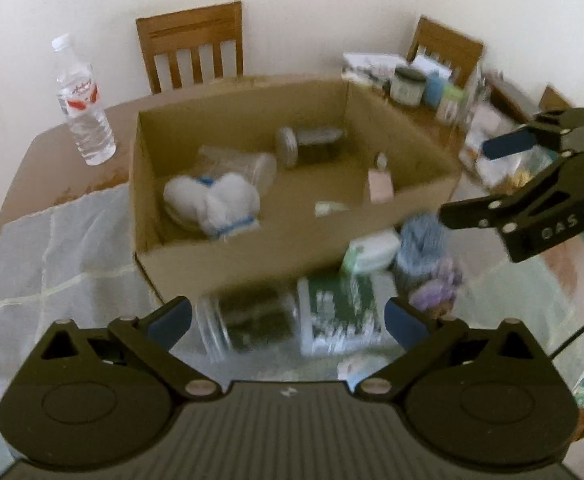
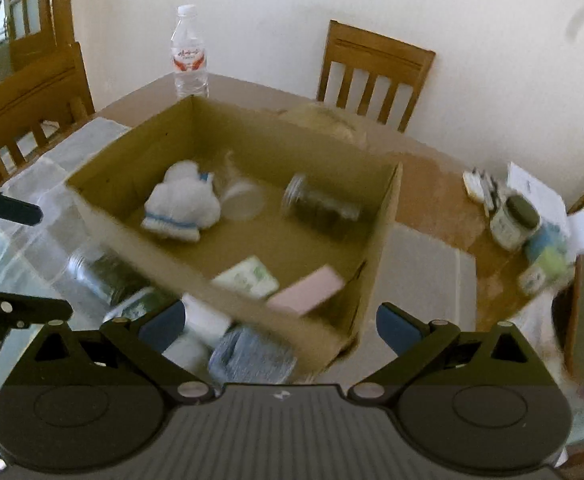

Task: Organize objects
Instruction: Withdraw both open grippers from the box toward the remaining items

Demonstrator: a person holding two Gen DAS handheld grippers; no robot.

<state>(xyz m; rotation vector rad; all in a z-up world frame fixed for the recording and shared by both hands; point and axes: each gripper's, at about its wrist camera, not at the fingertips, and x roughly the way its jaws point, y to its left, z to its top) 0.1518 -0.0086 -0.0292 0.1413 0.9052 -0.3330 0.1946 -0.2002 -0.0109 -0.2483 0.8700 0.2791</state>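
Your cardboard box (image 1: 252,248) holds roughly five items; the jar (image 1: 248,320) and blurry packets outside remain; left gripper (image 1: 288,320) and right gripper (image 2: 280,320) gape wide, holding nothing

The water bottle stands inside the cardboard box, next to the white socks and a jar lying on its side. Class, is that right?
Not quite. The water bottle stands on the table outside the cardboard box, as the left wrist view shows. The white socks and jar are inside.

A cardboard box (image 1: 292,236) is sitting open on the tabletop (image 1: 44,152), holding white socks (image 1: 212,196), a jar (image 1: 307,144) and a pink bottle (image 1: 379,180). Just in front of it, the left claw (image 1: 288,320) is hanging wide open over blurred packets (image 1: 343,316). A water bottle (image 1: 82,104) is standing behind-left of the box.
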